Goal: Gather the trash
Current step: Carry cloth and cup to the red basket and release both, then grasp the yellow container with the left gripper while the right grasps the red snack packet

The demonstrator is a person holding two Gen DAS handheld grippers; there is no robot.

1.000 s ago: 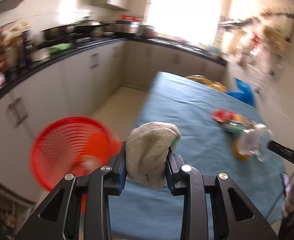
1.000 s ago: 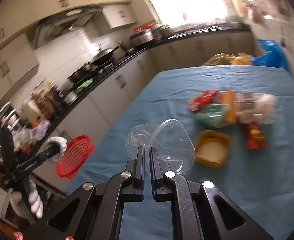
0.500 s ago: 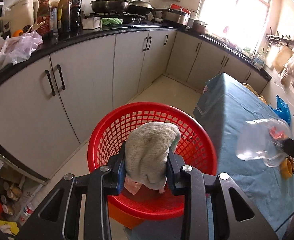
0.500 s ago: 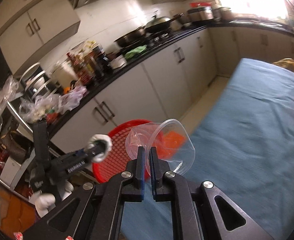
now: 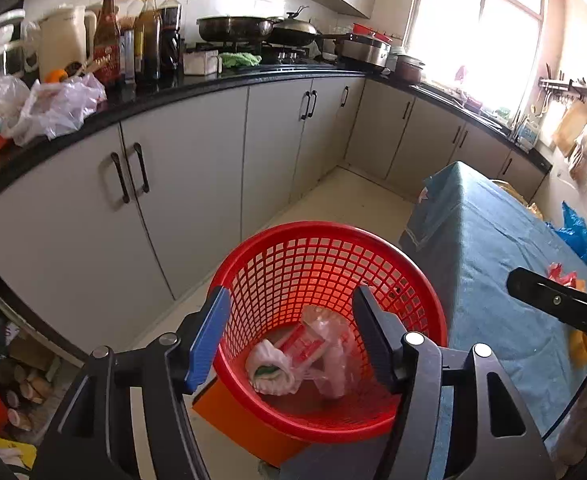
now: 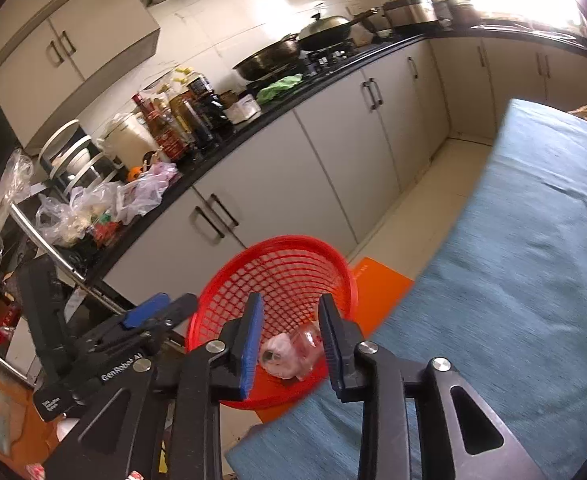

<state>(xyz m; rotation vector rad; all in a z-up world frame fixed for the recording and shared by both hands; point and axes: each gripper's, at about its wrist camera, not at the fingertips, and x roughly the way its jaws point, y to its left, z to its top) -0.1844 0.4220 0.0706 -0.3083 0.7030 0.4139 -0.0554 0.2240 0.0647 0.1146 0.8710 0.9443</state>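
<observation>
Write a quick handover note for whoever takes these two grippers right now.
Left gripper: jaws opening, nothing between them, above the red mesh plastic basket.
Right gripper: jaws opening, also empty, aimed at the same basket.
In the basket: a crumpled white cloth wad and clear plastic trash.
Left: red and orange wrappers on the blue-clothed table need collecting.

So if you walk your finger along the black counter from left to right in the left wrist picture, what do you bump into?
Plastic bags → cream jug → sauce bottles → small white box → green cloth → black pans → steel pot.
</observation>
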